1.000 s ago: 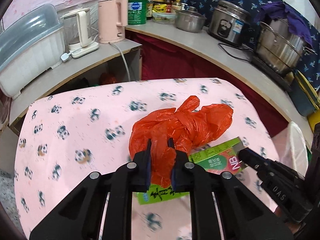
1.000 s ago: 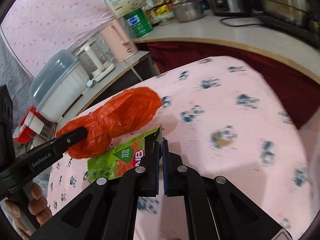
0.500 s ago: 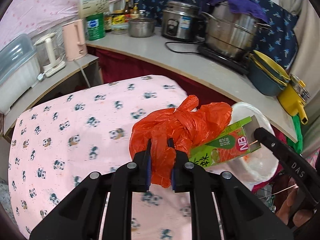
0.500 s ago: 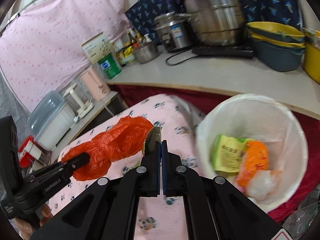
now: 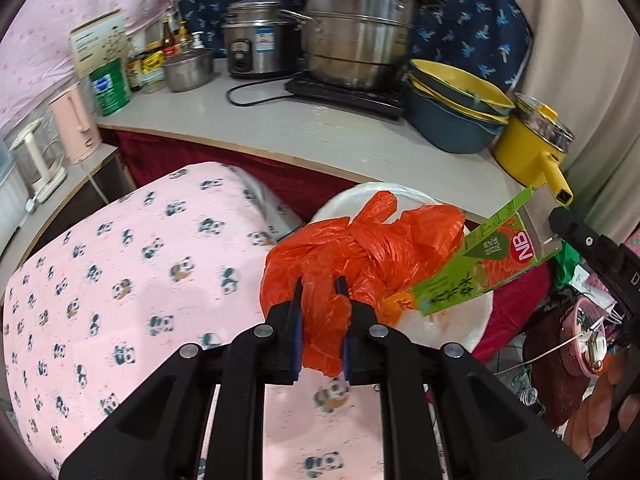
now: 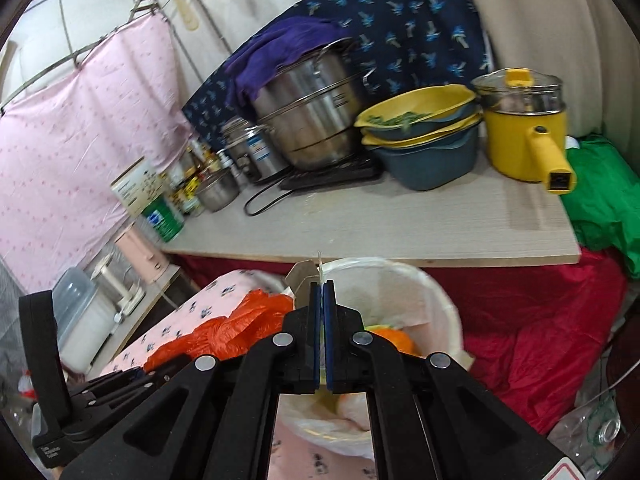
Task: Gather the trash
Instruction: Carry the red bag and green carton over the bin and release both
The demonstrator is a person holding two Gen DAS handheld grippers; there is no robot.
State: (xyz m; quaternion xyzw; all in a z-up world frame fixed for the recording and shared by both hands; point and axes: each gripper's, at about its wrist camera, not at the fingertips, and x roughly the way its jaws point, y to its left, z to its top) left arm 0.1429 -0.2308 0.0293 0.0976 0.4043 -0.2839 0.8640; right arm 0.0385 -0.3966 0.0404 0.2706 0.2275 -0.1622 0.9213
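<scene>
My left gripper (image 5: 320,286) is shut on a crumpled orange plastic bag (image 5: 360,248), which hangs over the white lined trash bin (image 5: 452,332) beside the panda-print table (image 5: 140,260). Right of the bag, a green drink carton (image 5: 480,264) tilts over the bin, with the right gripper (image 5: 558,220) pinching its upper flap. In the right wrist view my right gripper (image 6: 323,286) is shut on the thin carton flap (image 6: 302,276) above the bin (image 6: 400,292), which holds orange and yellow-green trash. The orange bag (image 6: 224,332) and the left gripper (image 6: 160,372) lie lower left.
A grey counter (image 5: 320,128) runs behind the bin with a big steel pot (image 5: 356,40), a rice cooker (image 5: 256,44), stacked bowls (image 5: 456,108) and a yellow pot (image 5: 532,144). Red cloth (image 6: 540,312) hangs below it. A pink basket (image 5: 580,332) sits on the floor at right.
Both grippers have swung to the right, off the table and over the white bin, carrying the orange bag and the green carton. Both grips are unchanged.
</scene>
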